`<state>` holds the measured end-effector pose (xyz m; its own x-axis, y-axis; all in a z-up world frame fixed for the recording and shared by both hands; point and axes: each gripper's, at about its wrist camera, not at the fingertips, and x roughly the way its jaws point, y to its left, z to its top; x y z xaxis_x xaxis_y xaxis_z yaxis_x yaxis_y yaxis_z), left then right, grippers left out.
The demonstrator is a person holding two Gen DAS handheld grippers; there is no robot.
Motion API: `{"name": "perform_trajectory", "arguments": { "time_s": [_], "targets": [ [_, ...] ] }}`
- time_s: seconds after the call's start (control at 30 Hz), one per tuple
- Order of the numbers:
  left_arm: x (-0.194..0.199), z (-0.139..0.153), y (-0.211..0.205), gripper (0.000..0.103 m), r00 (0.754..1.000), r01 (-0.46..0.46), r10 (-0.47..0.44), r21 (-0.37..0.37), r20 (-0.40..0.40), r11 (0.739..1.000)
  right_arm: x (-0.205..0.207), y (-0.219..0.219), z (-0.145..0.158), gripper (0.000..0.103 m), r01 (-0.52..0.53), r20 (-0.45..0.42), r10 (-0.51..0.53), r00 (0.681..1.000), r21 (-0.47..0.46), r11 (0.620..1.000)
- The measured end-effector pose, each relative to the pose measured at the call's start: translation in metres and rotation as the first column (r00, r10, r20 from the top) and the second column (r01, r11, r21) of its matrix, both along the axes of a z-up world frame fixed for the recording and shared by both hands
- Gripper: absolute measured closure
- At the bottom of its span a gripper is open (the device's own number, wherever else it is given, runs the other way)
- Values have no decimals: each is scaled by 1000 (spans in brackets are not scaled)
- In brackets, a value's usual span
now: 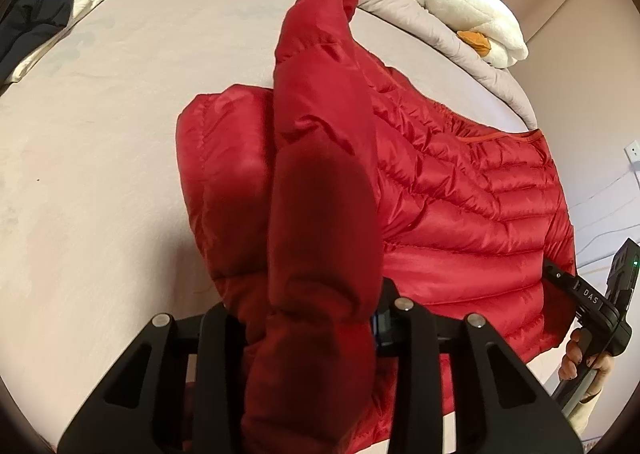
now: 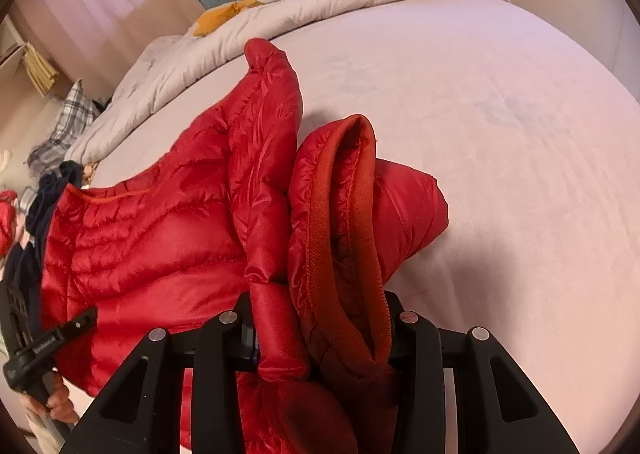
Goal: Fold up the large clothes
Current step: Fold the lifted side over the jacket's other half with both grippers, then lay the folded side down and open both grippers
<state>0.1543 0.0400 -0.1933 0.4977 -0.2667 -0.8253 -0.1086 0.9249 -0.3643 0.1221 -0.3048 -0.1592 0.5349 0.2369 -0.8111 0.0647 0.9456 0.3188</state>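
Observation:
A red quilted puffer jacket (image 1: 460,190) lies on the bed. My left gripper (image 1: 308,326) is shut on a thick roll of its red fabric, a sleeve that rises up the middle of the left wrist view. My right gripper (image 2: 320,338) is shut on the jacket (image 2: 160,238) at its ribbed collar or hood edge (image 2: 360,238). Fabric hides both grippers' fingertips. The right gripper's body also shows in the left wrist view (image 1: 592,306), at the jacket's right edge. The left gripper's body shows in the right wrist view (image 2: 40,346), at the lower left.
The bed has a pale mauve sheet (image 1: 120,134) and a bunched duvet (image 1: 400,2) along its far side. A white plush goose (image 1: 472,14) lies on the duvet. Dark clothes (image 1: 44,2) are piled at the bed's far left. A plaid cloth (image 2: 68,122) lies beyond the bed.

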Motion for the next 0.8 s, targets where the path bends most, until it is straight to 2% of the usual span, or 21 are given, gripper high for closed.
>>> {"name": "perform_trajectory", "arguments": {
  "time_s": [0.13, 0.27, 0.4, 0.6, 0.73, 0.8],
  "targets": [
    [-3, 3, 2, 68, 1000, 3, -3, -1, 3, 1000, -3, 2, 6, 64, -12, 18, 12, 1000, -13, 1000],
    [2, -9, 2, 64, 1000, 3, -3, 4, -21, 1000, 1, 2, 0, 64, -12, 4, 12, 1000, -15, 1000],
    [9, -18, -3, 52, 1000, 6, -6, 33, -18, 999, 11, 2, -14, 63, 6, -27, -6, 1000, -10, 1000],
    [7, -22, 1, 36, 999, -26, 27, 47, -23, 999, 20, 0, -23, 55, 30, -33, -30, 999, -6, 1000],
    [1, -20, 5, 22, 998, -51, 52, 77, -19, 996, 19, -1, -23, 41, 59, -39, -60, 997, -28, 998],
    [-2, -17, 8, 19, 998, -59, 61, 87, -17, 994, 14, -2, -20, 38, 69, -36, -70, 997, -35, 997]
  ]
}}
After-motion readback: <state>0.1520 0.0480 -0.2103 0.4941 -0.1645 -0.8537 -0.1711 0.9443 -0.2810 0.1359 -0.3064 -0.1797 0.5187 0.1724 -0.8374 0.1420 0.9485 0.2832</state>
